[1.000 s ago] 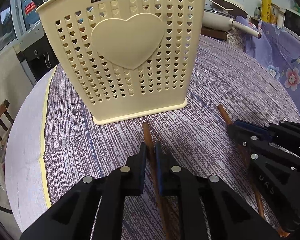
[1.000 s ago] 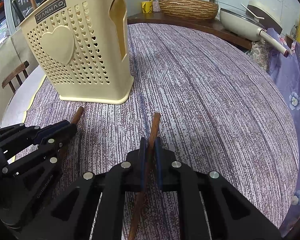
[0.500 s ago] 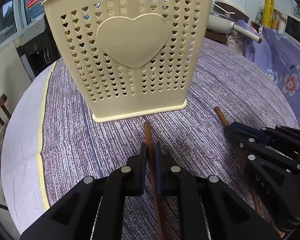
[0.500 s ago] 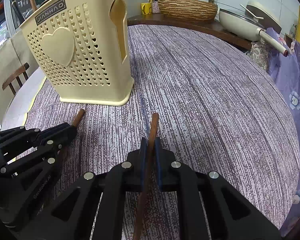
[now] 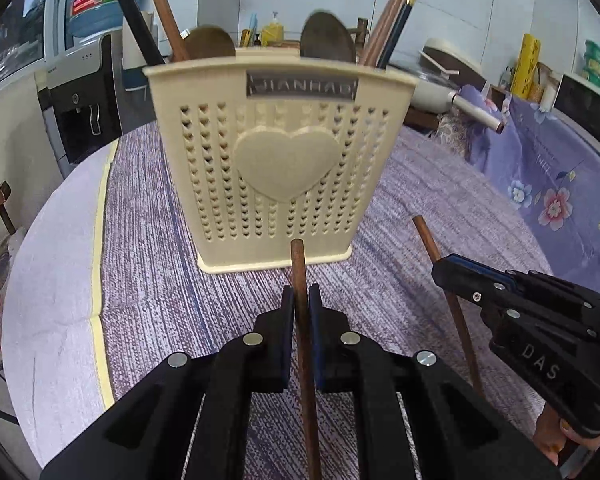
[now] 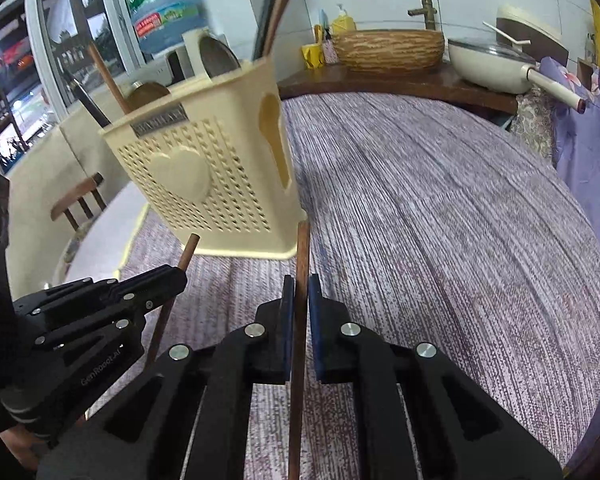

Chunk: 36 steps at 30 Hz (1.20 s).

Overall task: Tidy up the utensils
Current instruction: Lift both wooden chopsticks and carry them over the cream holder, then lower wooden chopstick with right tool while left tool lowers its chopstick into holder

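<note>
Chopsticks, one brown wooden stick per gripper, are pinched between the jaws of the left gripper (image 5: 301, 300) and right gripper (image 6: 301, 292), before the cream utensil basket (image 5: 284, 160) on the counter (image 6: 440, 220).

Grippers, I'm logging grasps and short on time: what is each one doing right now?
Left gripper: jaws closed on a brown wooden stick.
Right gripper: jaws closed on another brown wooden stick.
</note>
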Available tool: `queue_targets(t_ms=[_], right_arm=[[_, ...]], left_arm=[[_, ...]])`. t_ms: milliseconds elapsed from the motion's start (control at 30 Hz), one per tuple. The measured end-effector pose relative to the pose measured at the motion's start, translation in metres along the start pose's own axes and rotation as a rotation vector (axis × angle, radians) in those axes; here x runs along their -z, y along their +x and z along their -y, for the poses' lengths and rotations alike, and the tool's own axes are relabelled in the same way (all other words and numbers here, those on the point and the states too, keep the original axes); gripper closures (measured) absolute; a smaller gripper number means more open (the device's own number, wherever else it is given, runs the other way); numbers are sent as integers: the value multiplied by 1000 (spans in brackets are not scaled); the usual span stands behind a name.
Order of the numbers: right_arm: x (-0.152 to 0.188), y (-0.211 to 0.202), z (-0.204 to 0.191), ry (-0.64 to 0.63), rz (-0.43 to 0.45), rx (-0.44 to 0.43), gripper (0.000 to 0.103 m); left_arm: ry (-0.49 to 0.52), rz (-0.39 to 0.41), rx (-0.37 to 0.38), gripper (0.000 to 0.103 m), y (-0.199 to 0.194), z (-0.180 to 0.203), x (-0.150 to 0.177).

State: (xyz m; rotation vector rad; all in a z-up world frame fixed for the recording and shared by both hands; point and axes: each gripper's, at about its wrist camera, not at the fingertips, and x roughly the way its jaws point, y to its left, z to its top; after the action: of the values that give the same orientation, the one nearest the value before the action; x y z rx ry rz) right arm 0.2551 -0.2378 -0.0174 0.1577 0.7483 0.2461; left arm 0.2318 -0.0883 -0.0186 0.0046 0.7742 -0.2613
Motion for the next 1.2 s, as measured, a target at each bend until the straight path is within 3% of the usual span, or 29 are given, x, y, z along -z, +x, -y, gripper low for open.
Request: queue_targets(t_ms=[567, 1200], right_arm=[[-26, -98, -29, -108, 225, -83, 95], [-40, -124, -40, -142, 250, -135, 95]], left_arm=[[-11, 249, 37, 95, -95, -5, -26], [-9, 314, 55, 95, -124, -8, -33]])
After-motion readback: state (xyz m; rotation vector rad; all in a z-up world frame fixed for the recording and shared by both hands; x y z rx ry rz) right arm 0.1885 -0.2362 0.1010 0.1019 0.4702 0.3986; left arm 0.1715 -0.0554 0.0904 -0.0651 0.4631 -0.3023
